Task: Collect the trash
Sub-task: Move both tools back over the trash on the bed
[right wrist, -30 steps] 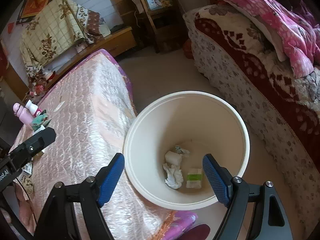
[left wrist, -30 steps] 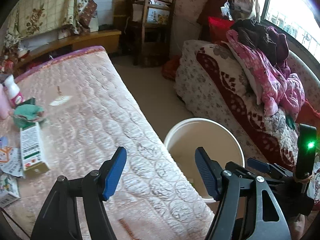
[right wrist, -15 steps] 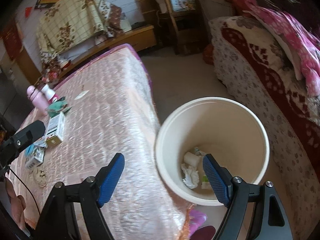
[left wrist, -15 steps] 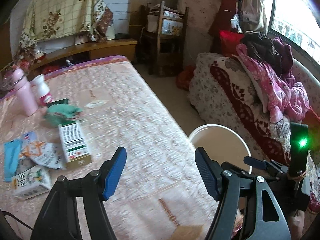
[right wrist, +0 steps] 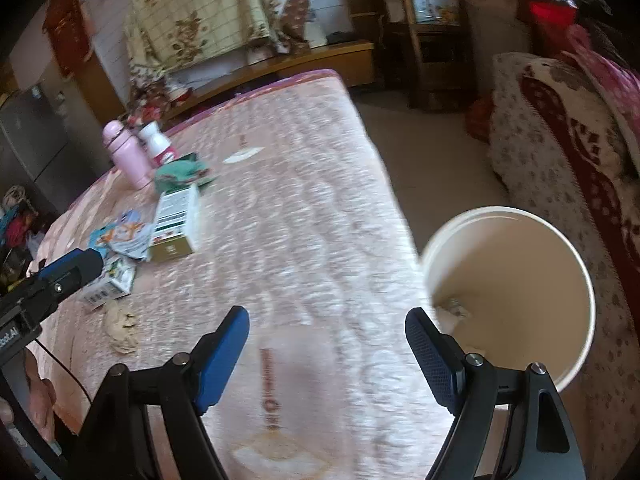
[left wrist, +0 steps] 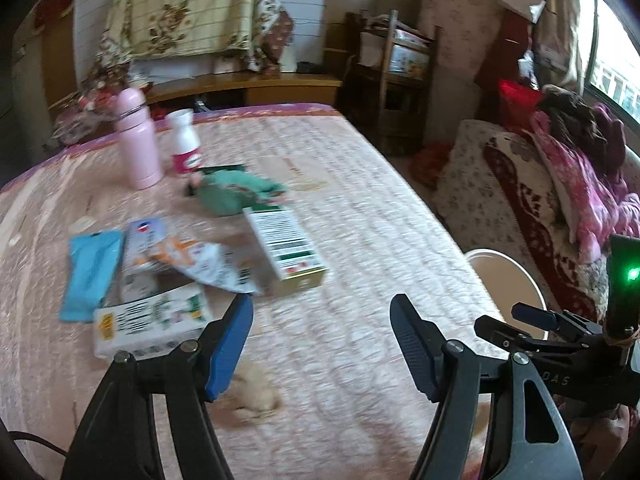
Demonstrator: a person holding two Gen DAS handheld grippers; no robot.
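The right wrist view looks down into the bucket (right wrist: 516, 280) standing on the floor beside the bed (right wrist: 304, 240), and a bit of crumpled paper (right wrist: 454, 307) shows at the bottom of it, near the wall at 8 o'clock. The left wrist view catches only a slice of the bucket's rim (left wrist: 508, 276) at 3 o'clock, past the bed's edge, with none of its inside visible.

The left view gives the closer look at the litter. A green and white box (left wrist: 286, 248) lies flat at 11 o'clock from the left gripper (left wrist: 322, 346). A torn wrapper (left wrist: 200, 262) lies just left of that box, a blue packet (left wrist: 90, 276) further left, and a small white carton (left wrist: 152, 322) sits just beside the left fingertip at 9 o'clock. A tan wad of tissue (left wrist: 256, 398) lies on the bed below the left finger, near 7 o'clock. Behind the litter, at 11 o'clock, stand a pink flask (left wrist: 138, 140) and a white bottle (left wrist: 185, 146), with a green cloth (left wrist: 236, 194) in front of them.

The left gripper hovers over the bed with its jaws spread wide, holding nothing.

The right gripper (right wrist: 326, 350) is also spread and empty. From it, the bucket is at 2 o'clock, and the litter is at 10 o'clock, well apart.
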